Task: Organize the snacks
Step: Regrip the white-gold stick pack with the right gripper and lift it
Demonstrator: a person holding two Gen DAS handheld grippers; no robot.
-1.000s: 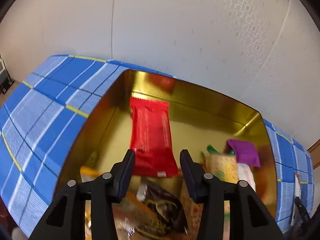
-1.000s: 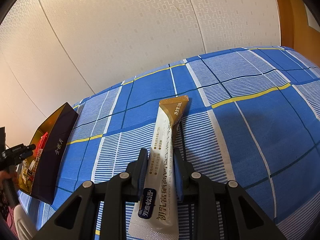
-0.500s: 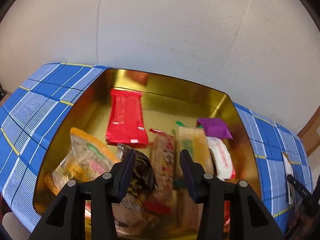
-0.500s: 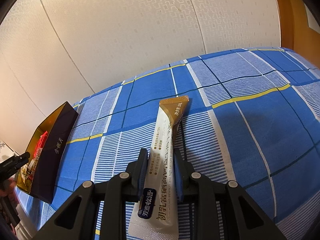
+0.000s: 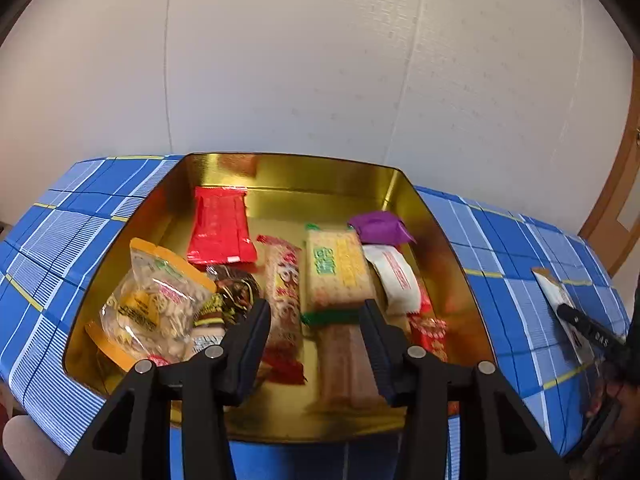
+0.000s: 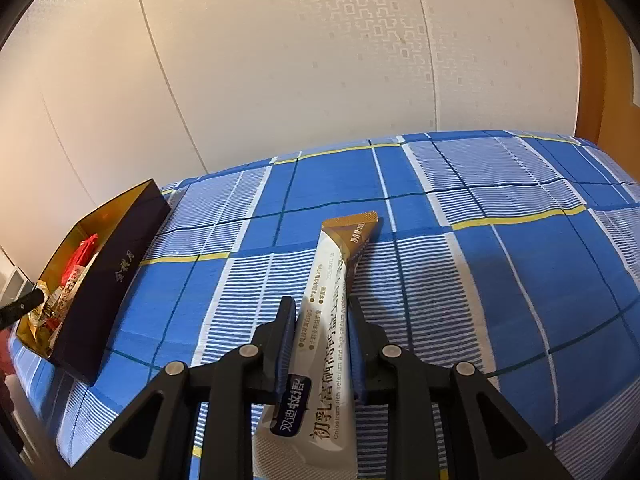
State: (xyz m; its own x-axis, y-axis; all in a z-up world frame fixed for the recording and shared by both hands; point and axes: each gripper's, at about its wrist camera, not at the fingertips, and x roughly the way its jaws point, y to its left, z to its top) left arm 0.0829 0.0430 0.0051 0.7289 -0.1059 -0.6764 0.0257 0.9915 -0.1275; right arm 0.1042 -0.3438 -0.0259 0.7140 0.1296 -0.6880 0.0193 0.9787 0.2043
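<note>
- Snack stick (image 6: 326, 340), a long white sachet with a gold-brown end, lay flat on the blue plaid cloth (image 6: 500, 272) of the bench, well apart from the gold tin (image 6: 100, 264) at the far left of the right wrist view.
- It looked light, thin and floppy, with a slick film skin; I judged it would sag at both ends if lifted and could slide out of a loose pinch.
- The best hold seemed to be across its narrow width near the middle, where the filling gives some body, rather than on the flat sealed ends.
- The right gripper (image 6: 322, 344) had its jaws drawn in to the sachet's width, one on each long edge and touching or nearly so; whether the grip was firm could not be told, and the sachet still rested on the cloth.
- The left gripper (image 5: 316, 340) hovered over the near part of the tin (image 5: 288, 168), jaws wide apart and holding nothing.
- Inside the tin lay a red packet (image 5: 220, 224), a cracker pack (image 5: 338, 270), a purple wrapper (image 5: 380, 226) and a clear bag of snacks (image 5: 156, 300), crowded toward the front with bare floor at the back.
</note>
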